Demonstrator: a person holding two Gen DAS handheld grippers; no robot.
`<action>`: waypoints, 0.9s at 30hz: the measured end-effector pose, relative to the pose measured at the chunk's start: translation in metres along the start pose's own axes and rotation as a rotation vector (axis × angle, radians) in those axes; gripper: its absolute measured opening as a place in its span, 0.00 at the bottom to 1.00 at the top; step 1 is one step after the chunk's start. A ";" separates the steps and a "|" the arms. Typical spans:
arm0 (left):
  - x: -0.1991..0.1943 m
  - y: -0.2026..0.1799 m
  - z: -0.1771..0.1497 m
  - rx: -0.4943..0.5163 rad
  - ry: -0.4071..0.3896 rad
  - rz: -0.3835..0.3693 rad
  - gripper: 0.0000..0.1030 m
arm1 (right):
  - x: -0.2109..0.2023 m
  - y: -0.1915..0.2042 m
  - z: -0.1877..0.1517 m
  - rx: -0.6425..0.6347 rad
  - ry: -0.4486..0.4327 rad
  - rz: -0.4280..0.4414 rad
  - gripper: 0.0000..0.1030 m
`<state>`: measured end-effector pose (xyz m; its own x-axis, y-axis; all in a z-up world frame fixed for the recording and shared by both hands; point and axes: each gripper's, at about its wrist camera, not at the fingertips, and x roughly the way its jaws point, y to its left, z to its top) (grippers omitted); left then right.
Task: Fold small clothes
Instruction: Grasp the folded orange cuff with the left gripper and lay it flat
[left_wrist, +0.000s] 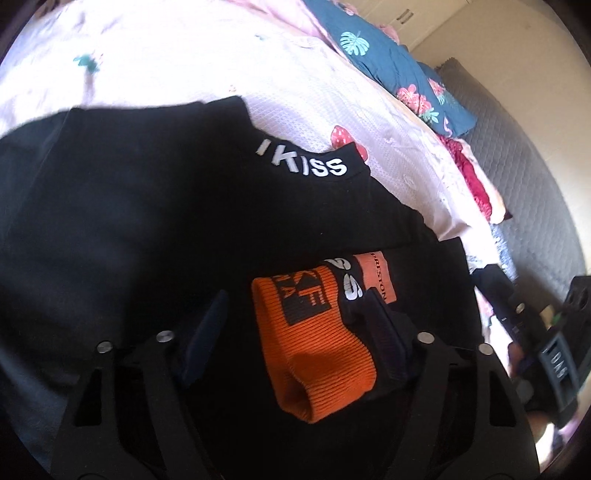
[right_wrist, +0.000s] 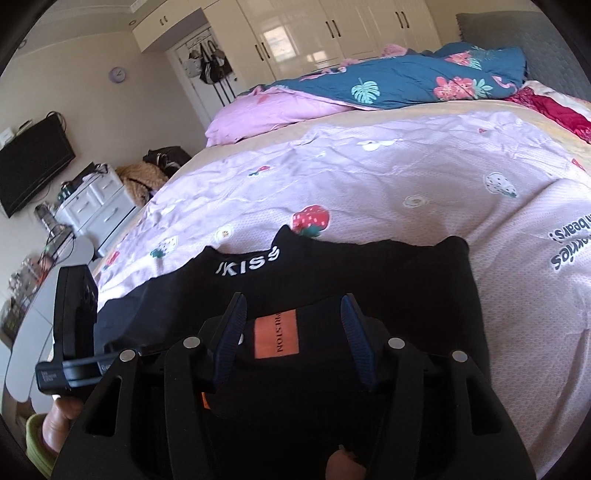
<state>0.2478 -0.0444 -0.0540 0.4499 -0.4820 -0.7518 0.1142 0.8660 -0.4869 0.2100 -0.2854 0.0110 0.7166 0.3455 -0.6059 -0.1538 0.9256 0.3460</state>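
A black garment (left_wrist: 147, 206) with white "KISS" lettering (left_wrist: 314, 166) lies on the pink strawberry bedspread (left_wrist: 184, 55). On its near edge rests a folded black piece carrying an orange ribbed knit part (left_wrist: 317, 350) and an orange label (left_wrist: 376, 277). My left gripper (left_wrist: 295, 299) stands over it. The orange part lies between its fingers, the right finger (left_wrist: 388, 332) against the cloth and the left finger (left_wrist: 207, 332) apart from it. My right gripper (right_wrist: 293, 297) is open over the same label (right_wrist: 275, 339), with black cloth (right_wrist: 369, 273) beneath and nothing pinched.
A blue floral quilt (right_wrist: 406, 81) and a pink pillow (right_wrist: 266, 114) lie at the far end of the bed. Red cloth (right_wrist: 546, 107) sits at the right, a grey padded headboard (left_wrist: 517, 177) behind. The other gripper's body (right_wrist: 74, 332) and a hand (right_wrist: 59, 417) are at left. White drawers (right_wrist: 96, 206) stand beside the bed.
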 end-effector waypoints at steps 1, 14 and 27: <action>0.001 -0.002 0.000 0.008 0.000 -0.005 0.40 | -0.001 -0.002 0.002 0.007 -0.005 -0.004 0.50; -0.060 -0.037 0.008 0.109 -0.149 -0.141 0.06 | -0.030 -0.049 0.020 0.119 -0.105 -0.086 0.50; -0.119 -0.041 0.008 0.093 -0.299 -0.137 0.06 | -0.030 -0.057 0.022 0.085 -0.121 -0.164 0.51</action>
<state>0.1970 -0.0215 0.0589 0.6633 -0.5460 -0.5117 0.2654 0.8110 -0.5213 0.2120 -0.3516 0.0250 0.8042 0.1658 -0.5708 0.0260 0.9496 0.3125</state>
